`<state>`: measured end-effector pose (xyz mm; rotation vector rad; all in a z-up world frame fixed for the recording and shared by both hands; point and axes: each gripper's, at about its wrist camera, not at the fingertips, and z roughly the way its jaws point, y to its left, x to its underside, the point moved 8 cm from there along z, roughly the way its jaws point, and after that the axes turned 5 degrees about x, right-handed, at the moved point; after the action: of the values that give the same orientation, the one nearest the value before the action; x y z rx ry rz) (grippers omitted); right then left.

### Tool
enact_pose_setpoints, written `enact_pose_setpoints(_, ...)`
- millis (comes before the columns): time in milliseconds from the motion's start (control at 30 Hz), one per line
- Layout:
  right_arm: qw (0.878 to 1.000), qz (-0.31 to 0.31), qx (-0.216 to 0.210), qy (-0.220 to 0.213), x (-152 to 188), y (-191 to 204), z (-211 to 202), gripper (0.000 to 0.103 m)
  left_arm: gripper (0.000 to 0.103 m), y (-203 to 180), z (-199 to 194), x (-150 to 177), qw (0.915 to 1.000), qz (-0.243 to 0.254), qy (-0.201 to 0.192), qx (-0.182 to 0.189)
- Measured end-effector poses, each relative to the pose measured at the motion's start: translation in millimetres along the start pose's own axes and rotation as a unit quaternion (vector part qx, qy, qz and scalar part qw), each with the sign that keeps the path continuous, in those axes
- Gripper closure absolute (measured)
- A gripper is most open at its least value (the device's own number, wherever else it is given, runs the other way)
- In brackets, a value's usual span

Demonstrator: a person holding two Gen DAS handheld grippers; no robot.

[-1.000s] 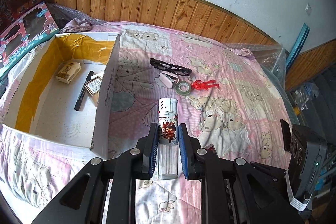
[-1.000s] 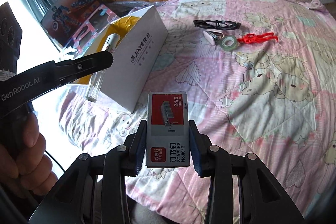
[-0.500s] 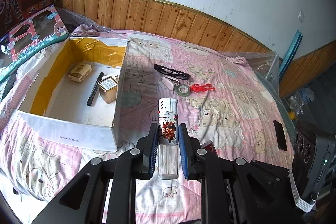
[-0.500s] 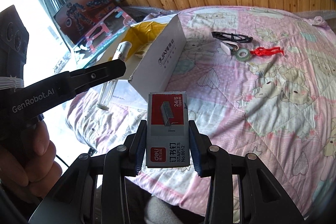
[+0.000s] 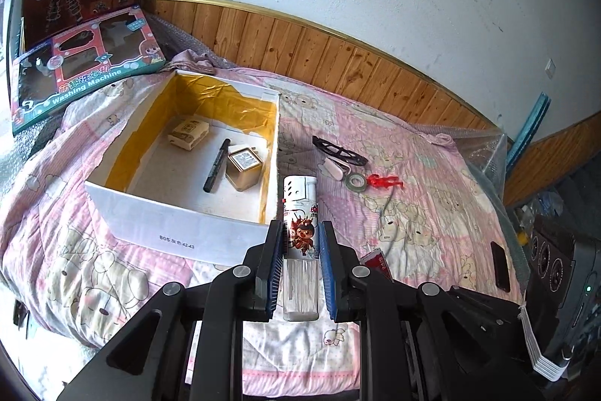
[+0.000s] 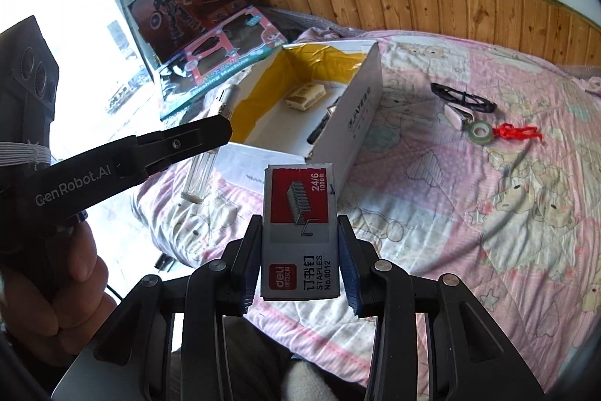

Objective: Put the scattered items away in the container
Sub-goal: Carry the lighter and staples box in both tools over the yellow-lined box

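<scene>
My left gripper [image 5: 300, 232] is shut on a clear lighter [image 5: 299, 213] with a cartoon label, held above the bed just in front of the white cardboard box [image 5: 176, 232]. Inside the box lie a tan packet [image 5: 188, 132], a black marker [image 5: 216, 165] and a small gold tin [image 5: 244, 167]. My right gripper [image 6: 299, 228] is shut on a red and grey staples box [image 6: 299, 232], near the white cardboard box [image 6: 357, 115]. On the quilt lie black glasses [image 5: 340, 151], a white case [image 5: 332, 170], a green tape roll [image 5: 355, 181] and a red toy figure [image 5: 387, 181].
Two toy boxes [image 5: 82, 70] lean at the wall left of the container. A black phone [image 5: 499, 267] lies near the bed's right edge. A hand [image 6: 49, 292] holds the left gripper [image 6: 131, 156] at the left of the right wrist view. Wood panelling [image 5: 338, 62] runs behind the bed.
Both grippers have pulled back and risen with their loads still held. The box now sits farther off and more of its inside shows.
</scene>
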<state>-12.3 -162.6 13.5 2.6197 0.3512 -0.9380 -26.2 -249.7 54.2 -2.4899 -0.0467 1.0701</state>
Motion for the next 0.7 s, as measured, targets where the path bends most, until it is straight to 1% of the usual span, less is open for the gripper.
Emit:
enact_pose_setpoints(133,1.000,-0.014,-0.004,-0.001,-11,16,7,0.064,0.083,23,-9,-6,0.9998,-0.018,-0.011,-0.008)
enact_pose_setpoints(333,1.000,-0.026,-0.008,-0.001,-26,30,20,0.064,0.083,56,-12,-16,0.9988,-0.040,-0.016,-0.023)
enact_pose_setpoints(500,1.000,-0.029,-0.010,-0.005,-42,37,28,0.064,0.083,75,-10,-25,0.9982,-0.046,-0.017,-0.036)
enact_pose_setpoints(700,0.999,-0.034,-0.009,-0.014,-65,43,34,0.064,0.083,89,-5,-35,0.9977,-0.046,-0.018,-0.046)
